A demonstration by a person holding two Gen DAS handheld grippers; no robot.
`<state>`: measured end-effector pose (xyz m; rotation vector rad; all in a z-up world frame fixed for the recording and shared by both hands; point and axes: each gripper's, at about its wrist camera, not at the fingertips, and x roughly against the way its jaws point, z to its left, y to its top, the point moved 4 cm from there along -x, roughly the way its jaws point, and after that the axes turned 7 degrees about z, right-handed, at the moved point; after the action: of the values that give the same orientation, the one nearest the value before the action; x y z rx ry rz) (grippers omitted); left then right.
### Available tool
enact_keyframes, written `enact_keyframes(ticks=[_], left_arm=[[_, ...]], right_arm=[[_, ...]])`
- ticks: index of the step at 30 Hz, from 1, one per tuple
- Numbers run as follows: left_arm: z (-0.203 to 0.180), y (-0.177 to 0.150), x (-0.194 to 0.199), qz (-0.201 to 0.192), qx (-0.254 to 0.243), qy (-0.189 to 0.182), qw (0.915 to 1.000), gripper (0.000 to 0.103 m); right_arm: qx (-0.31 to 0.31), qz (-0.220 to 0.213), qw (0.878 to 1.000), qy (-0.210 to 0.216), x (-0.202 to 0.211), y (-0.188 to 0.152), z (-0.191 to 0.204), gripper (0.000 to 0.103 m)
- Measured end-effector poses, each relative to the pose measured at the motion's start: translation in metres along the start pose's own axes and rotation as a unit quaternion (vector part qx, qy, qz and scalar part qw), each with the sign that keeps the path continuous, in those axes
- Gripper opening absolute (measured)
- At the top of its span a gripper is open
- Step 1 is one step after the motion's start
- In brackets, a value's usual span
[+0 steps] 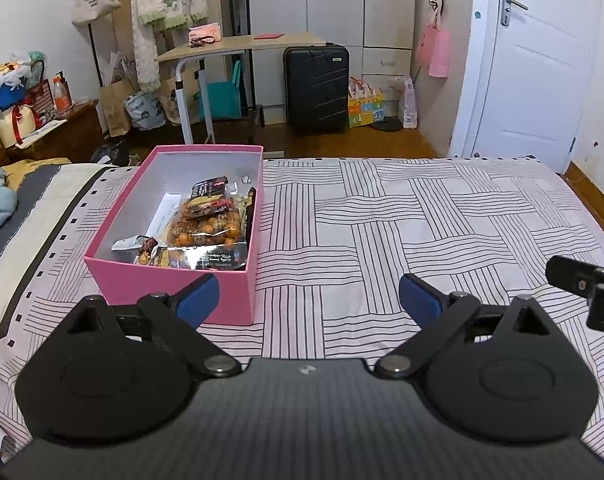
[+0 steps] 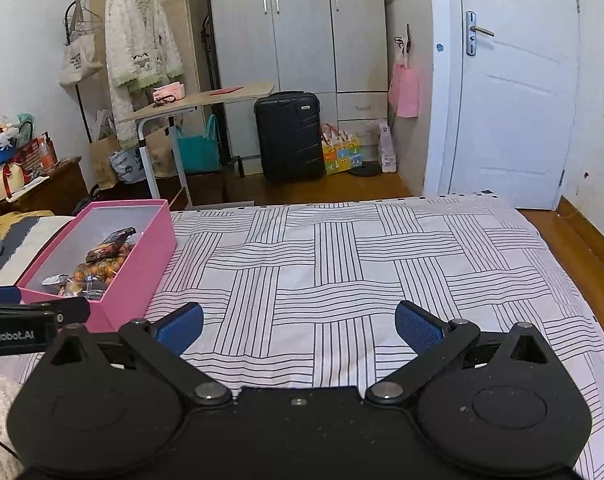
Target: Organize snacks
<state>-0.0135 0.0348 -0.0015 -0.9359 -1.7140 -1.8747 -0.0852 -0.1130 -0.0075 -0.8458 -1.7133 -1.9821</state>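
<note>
A pink box sits on the striped bedsheet, left of centre. Inside it lie several snack packets, among them a clear bag of orange balls and dark wrappers. My left gripper is open and empty, its left finger just in front of the box's near right corner. My right gripper is open and empty over bare sheet, right of the box. The snack packets also show in the right wrist view. Each gripper shows at the edge of the other's view.
Beyond the bed's far edge stand a small rolling table, a black suitcase, bags on the wooden floor and a white door. A grey and yellow blanket lies left of the box.
</note>
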Motion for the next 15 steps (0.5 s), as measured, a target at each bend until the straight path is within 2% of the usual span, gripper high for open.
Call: enact_keyframes(ticks=[7, 15], left_arm=[[0.0015, -0.0019, -0.0013, 0.013, 0.005, -0.012, 0.9998, 0.098], [0.0024, -0.0056, -0.0025, 0.019, -0.001, 0.013, 0.9997, 0.098]], right_arm=[[0.003, 0.002, 1.000, 0.001, 0.0019, -0.0032, 0.0033, 0.103], [0.008, 0.012, 1.000, -0.005, -0.0029, -0.0045, 0.0019, 0.103]])
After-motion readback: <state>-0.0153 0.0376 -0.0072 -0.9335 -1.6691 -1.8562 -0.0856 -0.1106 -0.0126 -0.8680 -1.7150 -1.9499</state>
